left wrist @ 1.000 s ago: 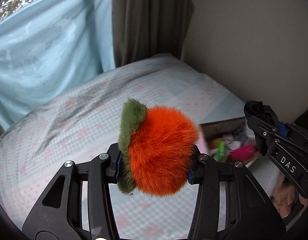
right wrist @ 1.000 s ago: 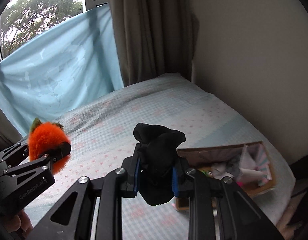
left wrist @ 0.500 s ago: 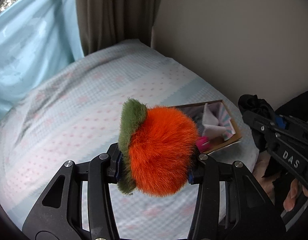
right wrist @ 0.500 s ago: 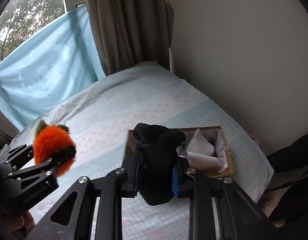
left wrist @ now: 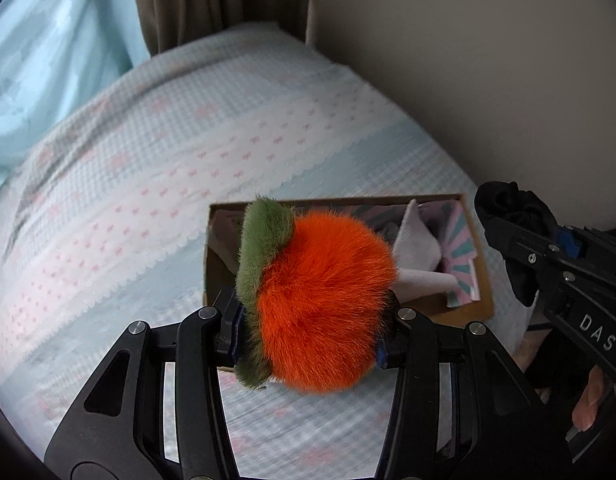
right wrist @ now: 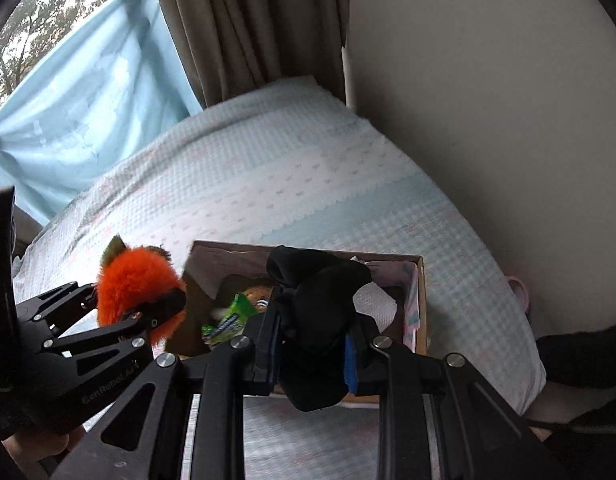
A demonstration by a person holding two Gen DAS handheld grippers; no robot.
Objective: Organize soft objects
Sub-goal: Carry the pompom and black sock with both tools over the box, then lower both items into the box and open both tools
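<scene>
**Two soft things held above an open box on the bed**

The left hand-held gripper (left wrist: 308, 334) is clamped on a fluffy orange pompom with a green furry cap (left wrist: 319, 300); the fur bulges out between and above its black fingers (left wrist: 228, 320). In the left wrist view the pompom hangs in front of a shallow brown cardboard box (left wrist: 481, 276), covering much of the box's left and middle part. In the right wrist view the same pompom sits at the box's left end, just outside its near-left corner.

The right hand-held gripper (right wrist: 313, 354) is closed on a crumpled black fabric piece (right wrist: 317, 312), which rises above the blue-padded fingers (right wrist: 351, 364) and droops below them. This piece hangs over the middle of the box. The two grippers are near each other, the right one showing at the right edge of the left wrist view with the black fabric at its tip.

The box lies on a bed with a pale blue and white checked cover sprinkled with small pink marks (left wrist: 156, 168), near the bed's right-hand edge. Inside it are a folded white cloth (left wrist: 415, 248), a pink and teal striped piece (left wrist: 461, 256) against the right wall, and a bright green item (right wrist: 232, 316) toward the left; other contents are hidden.

Behind the bed hang a brown curtain (right wrist: 248, 28) and a light blue sheet (right wrist: 88, 96) over the window, with a plain beige wall (right wrist: 487, 80) on the right. The picture is slightly blurred.
</scene>
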